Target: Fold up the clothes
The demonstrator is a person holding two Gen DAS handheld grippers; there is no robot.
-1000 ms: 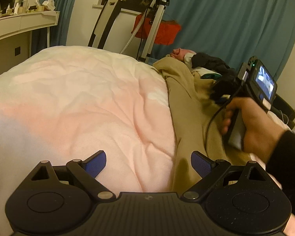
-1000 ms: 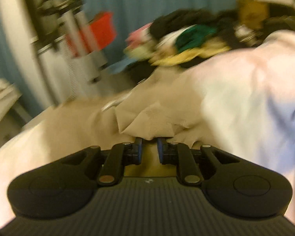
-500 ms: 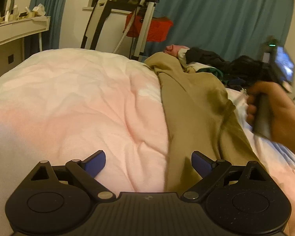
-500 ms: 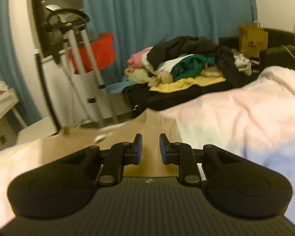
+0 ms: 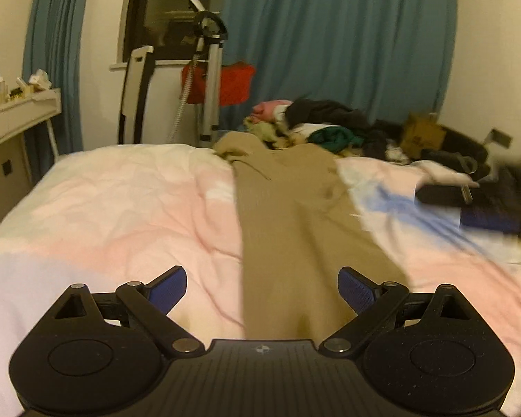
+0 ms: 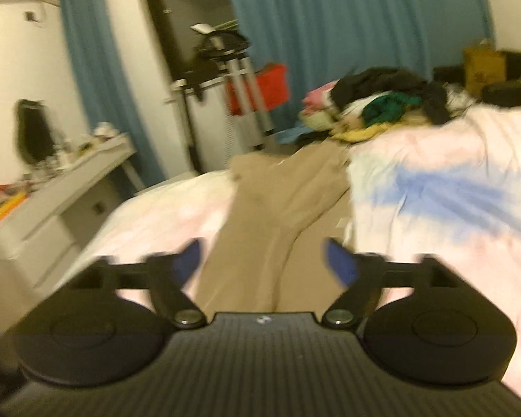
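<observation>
1. Bed (image 5: 104, 208) with a pink-white duvet fills the middle and lower part of both views; a blue patch shows on its right side in the right wrist view.
2. Blue curtain (image 5: 347, 52) covers the upper centre and right of the left wrist view.
3. Tan garment (image 5: 295, 226) lies in a long strip on the bed, from lower centre up to the far edge, top end bunched. Right wrist view (image 6: 281, 215): same strip, centre frame, with a crease along its length.
4. Clothes pile (image 5: 323, 128) sits beyond the bed's far edge, centre right: black, green, pink, yellow.
5. White table (image 6: 69, 187) at the left, small clutter on top.
6. Left gripper (image 5: 260, 290) at bottom centre: fingers (image 5: 166, 286) spread wide, holding nothing, garment's near end between them.
7. Right gripper (image 6: 265, 260) at bottom centre, motion-blurred: fingers (image 6: 340, 264) spread wide, holding nothing, over the garment's near end.
</observation>
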